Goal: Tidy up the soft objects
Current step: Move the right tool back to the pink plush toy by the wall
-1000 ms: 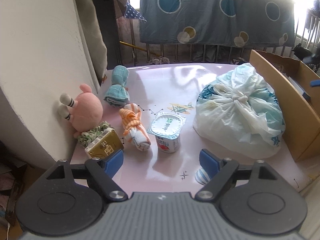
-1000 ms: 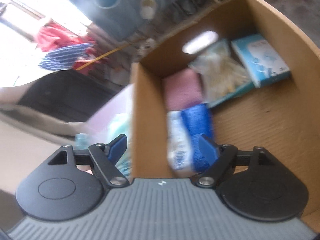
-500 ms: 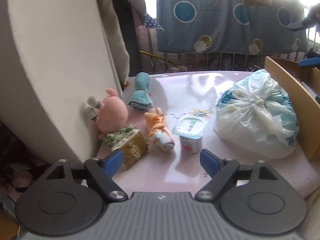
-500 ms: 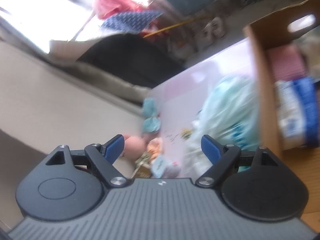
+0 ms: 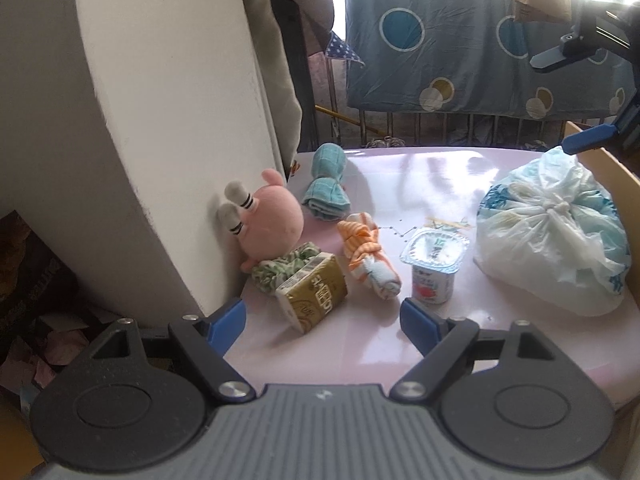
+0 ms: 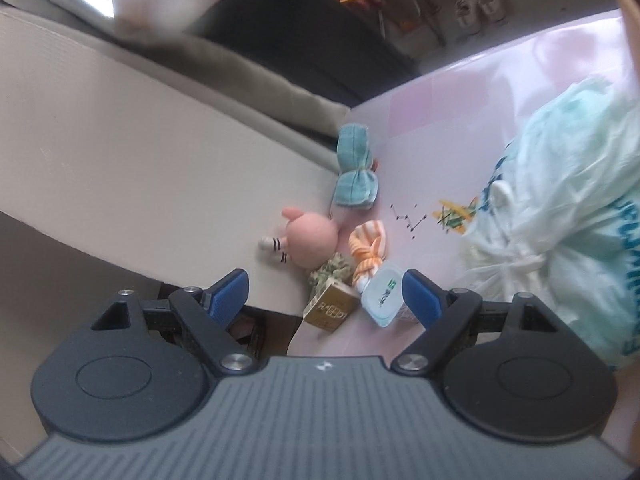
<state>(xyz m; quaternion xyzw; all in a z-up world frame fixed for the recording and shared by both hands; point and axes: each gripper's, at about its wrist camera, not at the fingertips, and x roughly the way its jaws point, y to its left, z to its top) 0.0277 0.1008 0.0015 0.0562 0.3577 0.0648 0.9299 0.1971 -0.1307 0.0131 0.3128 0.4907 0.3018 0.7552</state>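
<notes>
Swinging away from the cardboard box, the right hand-held gripper (image 6: 324, 294) now looks at the pink tabletop (image 6: 448, 120) and the things on it. One second ago its view was filled by the inside of the box, with packs already lying there. Now only a thin brown edge of the cardboard box (image 6: 626, 8) shows at the upper right of its frame. Its blue fingers are spread wide and nothing is between them.

The left hand-held gripper (image 5: 322, 318) has slid only a little, so the white wall on the left of its frame looks bigger. Its fingers are spread wide too and it holds nothing. In its view the right gripper's blue fingers show at the upper right, high over the box edge.

The soft things wait on the tabletop. The pink plush toy (image 5: 276, 220) leans on the wall at the middle left. The teal rolled cloth (image 5: 326, 184) lies just behind it. The orange striped cloth (image 5: 366, 254) lies in the middle, just beside the yogurt cup (image 5: 434, 266). The gold carton (image 5: 314, 296) touches the toy's green part. The big tied plastic bag (image 5: 552, 232) sits at the right, next to the box.

This likely means one drop into the box is done and the right hand is coming back for another soft thing. The bag is nearest to it, but it is too soon to tell which thing it will pick.
</notes>
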